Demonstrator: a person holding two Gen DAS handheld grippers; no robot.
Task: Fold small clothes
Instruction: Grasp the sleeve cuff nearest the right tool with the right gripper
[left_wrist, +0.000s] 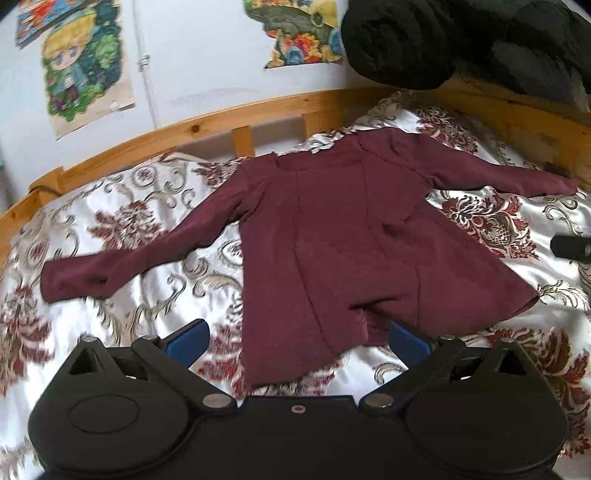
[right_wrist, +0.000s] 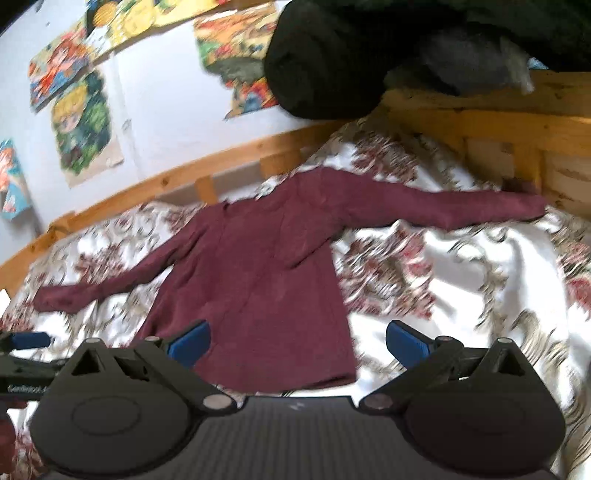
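Bedspread (left_wrist: 122, 206): white satin with dark red and beige flower patterns, covering the whole bed, a little wrinkled.
Bed frame (left_wrist: 207, 127): light wood, a rail with short slats along the far side, a taller panel at the far right.
Wall (left_wrist: 199, 55): pale, behind the rail.
Posters (left_wrist: 86, 66): cartoon prints stuck to the wall, one with a blond figure at the far left, more colourful ones further right.
Blanket (left_wrist: 402, 40): black, rolled, resting on the frame at the far right.
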